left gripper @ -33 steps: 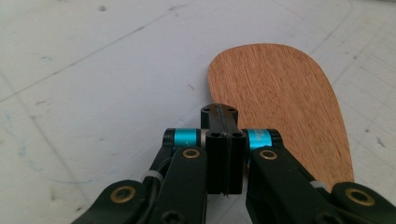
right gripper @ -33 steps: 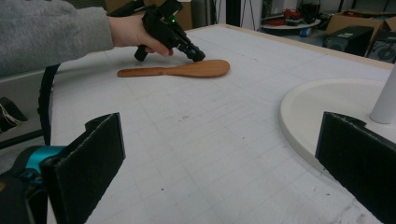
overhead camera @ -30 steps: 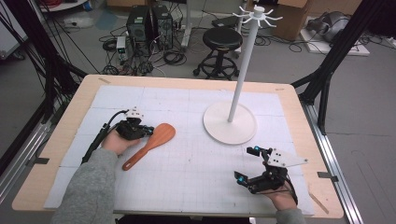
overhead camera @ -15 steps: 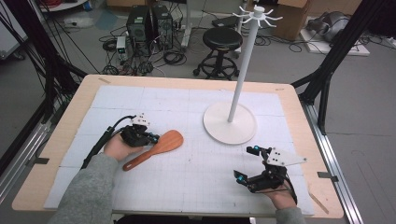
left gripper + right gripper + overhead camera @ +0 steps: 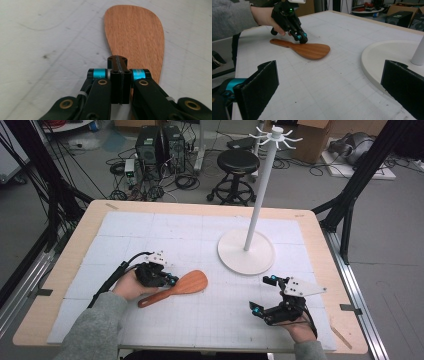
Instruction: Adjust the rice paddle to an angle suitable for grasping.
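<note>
L tongs [image 5: 172,281] pressed together on spatula [image 5: 186,284] neck, R tongs [image 5: 264,295] spread; I risk it skidding across desk [image 5: 210,325].

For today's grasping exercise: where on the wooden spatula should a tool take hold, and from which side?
Grip the wooden spatula by its narrow handle, coming from above with jaws straddling its width. It lies flat on the table, so the broad blade gives little to pinch, while the slim handle probably fits between the jaws.
</note>
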A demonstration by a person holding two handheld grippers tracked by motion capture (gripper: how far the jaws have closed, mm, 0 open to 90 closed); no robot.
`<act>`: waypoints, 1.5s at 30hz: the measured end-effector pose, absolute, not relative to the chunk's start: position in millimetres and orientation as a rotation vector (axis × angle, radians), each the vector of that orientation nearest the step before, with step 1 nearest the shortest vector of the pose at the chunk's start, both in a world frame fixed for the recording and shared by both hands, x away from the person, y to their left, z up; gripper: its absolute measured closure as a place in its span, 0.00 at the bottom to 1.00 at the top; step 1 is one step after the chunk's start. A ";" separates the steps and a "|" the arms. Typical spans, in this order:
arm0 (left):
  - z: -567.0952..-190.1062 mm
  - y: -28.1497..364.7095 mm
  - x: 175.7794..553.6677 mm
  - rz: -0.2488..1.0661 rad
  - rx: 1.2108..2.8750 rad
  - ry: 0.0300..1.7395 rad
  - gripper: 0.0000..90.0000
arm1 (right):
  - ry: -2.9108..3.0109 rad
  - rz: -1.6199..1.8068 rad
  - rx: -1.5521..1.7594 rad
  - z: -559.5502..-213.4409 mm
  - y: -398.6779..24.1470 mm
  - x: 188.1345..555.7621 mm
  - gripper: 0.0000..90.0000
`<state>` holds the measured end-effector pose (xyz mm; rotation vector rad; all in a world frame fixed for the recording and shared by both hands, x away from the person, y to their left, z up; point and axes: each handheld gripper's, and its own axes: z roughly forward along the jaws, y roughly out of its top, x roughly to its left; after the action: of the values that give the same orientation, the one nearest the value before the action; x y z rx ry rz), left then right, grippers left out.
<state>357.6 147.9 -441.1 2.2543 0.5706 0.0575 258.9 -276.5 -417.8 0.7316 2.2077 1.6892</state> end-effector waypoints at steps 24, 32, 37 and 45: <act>-424.7 117.4 370.6 0.207 2.114 0.640 1.00 | 2.207 1.687 0.730 -418.0 -276.9 259.1 0.00; -426.1 90.6 400.4 0.259 2.206 0.694 1.00 | 2.214 1.699 0.720 -417.5 -276.6 258.6 0.00; -434.8 71.9 405.8 0.257 2.295 0.663 0.99 | 2.212 1.712 0.729 -417.1 -277.9 258.0 0.00; -433.3 65.9 399.1 0.237 2.335 0.631 1.00 | 2.224 1.695 0.730 -417.9 -276.5 257.1 0.00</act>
<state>399.1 65.9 -433.3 2.3353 0.6310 0.2375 257.1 -276.5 -417.9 0.7303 2.2244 1.6951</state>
